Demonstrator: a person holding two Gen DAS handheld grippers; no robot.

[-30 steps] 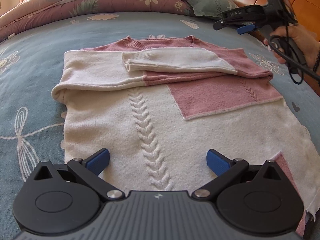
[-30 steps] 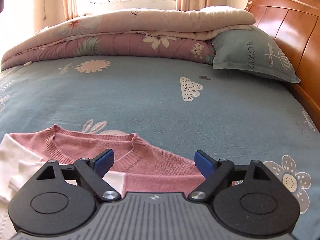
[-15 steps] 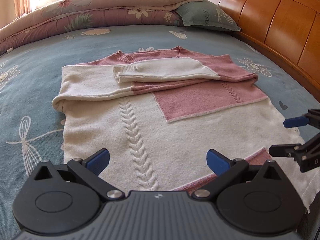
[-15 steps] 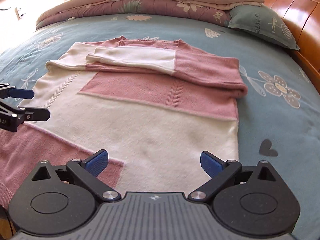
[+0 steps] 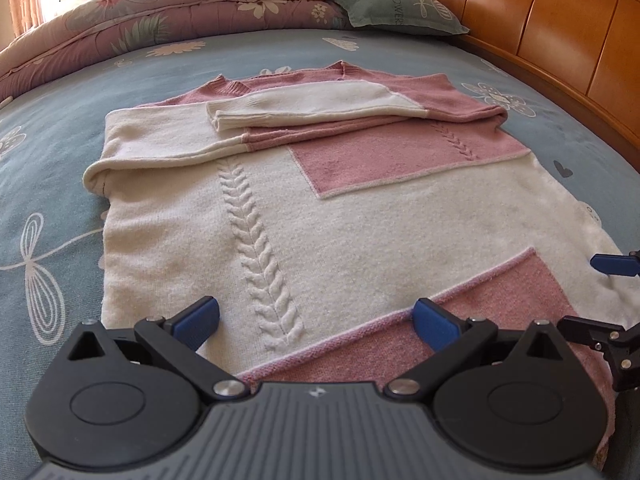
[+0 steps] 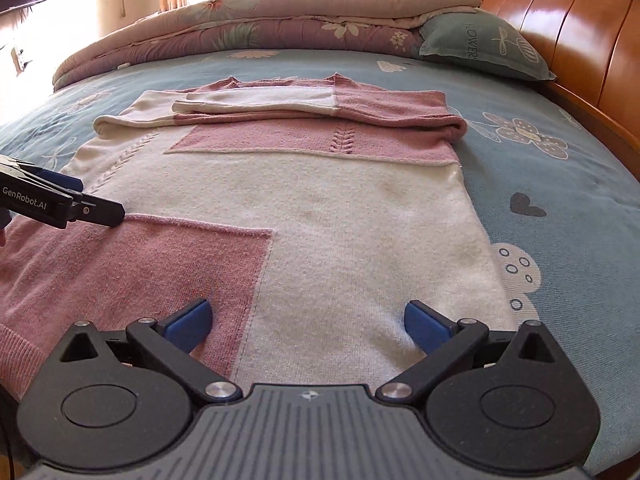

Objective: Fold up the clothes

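Your left gripper (image 5: 316, 316) hangs over the near left part of the sweater (image 5: 360, 216), above the braided stitch, and its jaws stand wide apart with nothing between them. The sweater lies flat on the bed (image 6: 560, 184), neck end away from you, with both sleeves (image 5: 312, 110) already laid across the chest, so the width is reduced and only the lengthwise fold seems left. To the right, your right gripper (image 6: 306, 320) hangs over the near right part, beside the pink patch (image 6: 132, 264); its jaws have just been opening and now gape, and only the flat knit lies under them, not pinched. I judge that you place one gripper near each bottom corner so that both can take the hem together and lift it evenly toward the collar. Further right is only the blue sheet, then the wooden headboard (image 6: 580, 40).
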